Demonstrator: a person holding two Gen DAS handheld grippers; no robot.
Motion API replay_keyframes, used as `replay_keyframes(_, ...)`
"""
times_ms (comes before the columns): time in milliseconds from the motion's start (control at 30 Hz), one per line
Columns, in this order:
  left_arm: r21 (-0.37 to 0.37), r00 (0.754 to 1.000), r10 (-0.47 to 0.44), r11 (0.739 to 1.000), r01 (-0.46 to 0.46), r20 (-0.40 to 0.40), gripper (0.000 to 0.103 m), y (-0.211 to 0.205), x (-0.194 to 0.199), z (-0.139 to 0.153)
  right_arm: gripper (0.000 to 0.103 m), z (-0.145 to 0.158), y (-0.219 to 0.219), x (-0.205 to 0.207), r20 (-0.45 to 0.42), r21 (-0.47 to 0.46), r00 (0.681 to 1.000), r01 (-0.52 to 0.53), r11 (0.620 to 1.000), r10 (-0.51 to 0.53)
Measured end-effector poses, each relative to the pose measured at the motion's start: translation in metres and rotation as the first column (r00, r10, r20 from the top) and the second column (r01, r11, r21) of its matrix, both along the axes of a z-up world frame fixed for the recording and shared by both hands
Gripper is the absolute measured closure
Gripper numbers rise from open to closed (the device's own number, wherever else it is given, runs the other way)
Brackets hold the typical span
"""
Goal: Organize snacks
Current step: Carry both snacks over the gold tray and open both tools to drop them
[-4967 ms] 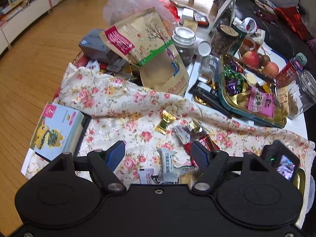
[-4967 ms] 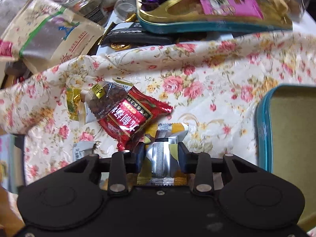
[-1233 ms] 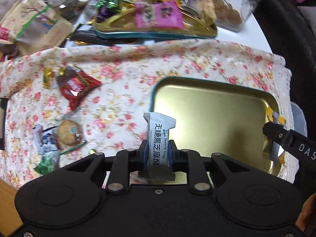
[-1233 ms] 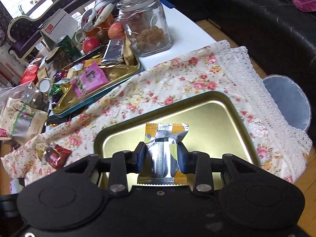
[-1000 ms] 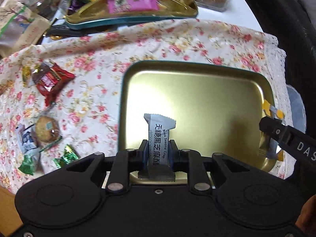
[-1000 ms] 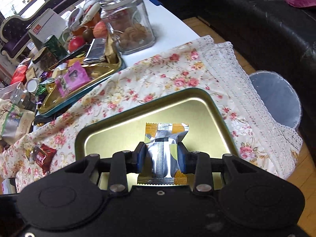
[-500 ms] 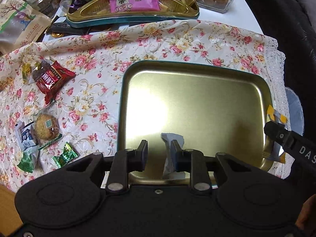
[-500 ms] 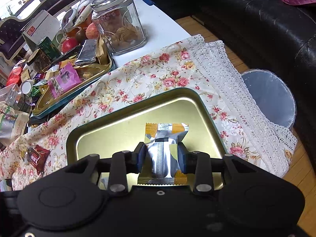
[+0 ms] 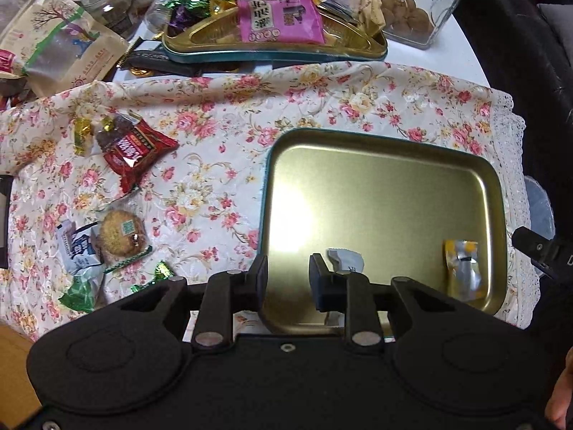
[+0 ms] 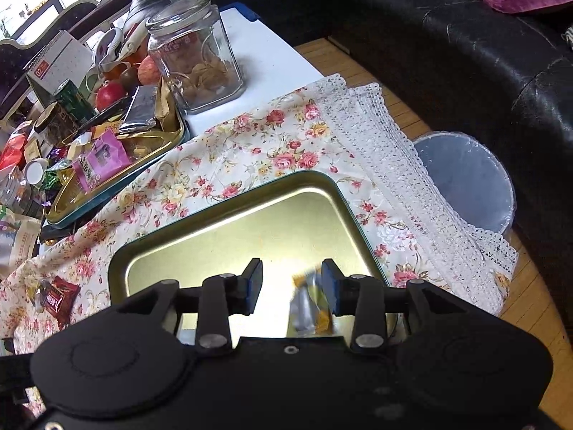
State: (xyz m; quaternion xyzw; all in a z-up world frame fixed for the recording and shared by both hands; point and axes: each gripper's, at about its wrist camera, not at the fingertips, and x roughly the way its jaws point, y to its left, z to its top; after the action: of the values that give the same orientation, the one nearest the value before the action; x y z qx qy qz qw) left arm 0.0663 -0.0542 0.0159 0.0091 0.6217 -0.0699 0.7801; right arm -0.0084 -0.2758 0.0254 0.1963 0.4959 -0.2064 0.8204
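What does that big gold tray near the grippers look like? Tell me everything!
The gold tray is a shallow metal rectangle with rounded corners, shiny gold inside with a teal outer rim. It lies flat on the flowery cloth. A white packet and a yellow-silver packet lie inside near its close edge. Both open grippers are by that edge.

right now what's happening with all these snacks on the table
A person with a handheld claw in each hand is sorting wrapped snacks into an empty gold tray on a floral cloth. Both claws are open over the tray: the left claw has a white packet lying just beside it, and the right claw has a yellow and silver packet, blurred in its own view. A red packet, a cookie and a few candies remain on the cloth.
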Motion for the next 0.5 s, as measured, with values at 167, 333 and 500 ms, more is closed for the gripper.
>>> replay_keyframes(167, -0.007, 1.0, 0.016, 1.0, -0.016, 0.011, 0.067, 0.014, -0.005, 0.016, 0.059, 0.013, 0.012, 0.001, 0.03, 0.01, 1.0, -0.003, 1.0, 0.003)
replay_keyframes(333, -0.014, 0.997, 0.021, 1.0, -0.02, 0.079, 0.045, 0.033, -0.012, 0.028, 0.054, 0.023, 0.031, 0.007, 0.035, 0.003, 0.999, -0.033, 0.999, 0.033)
replay_keyframes(500, 0.006, 0.996, 0.052, 0.999, -0.053, 0.074, 0.045, 0.059, -0.008, 0.022, 0.052, 0.023, 0.05, 0.014, 0.013, -0.002, 0.998, -0.065, 0.998, 0.065)
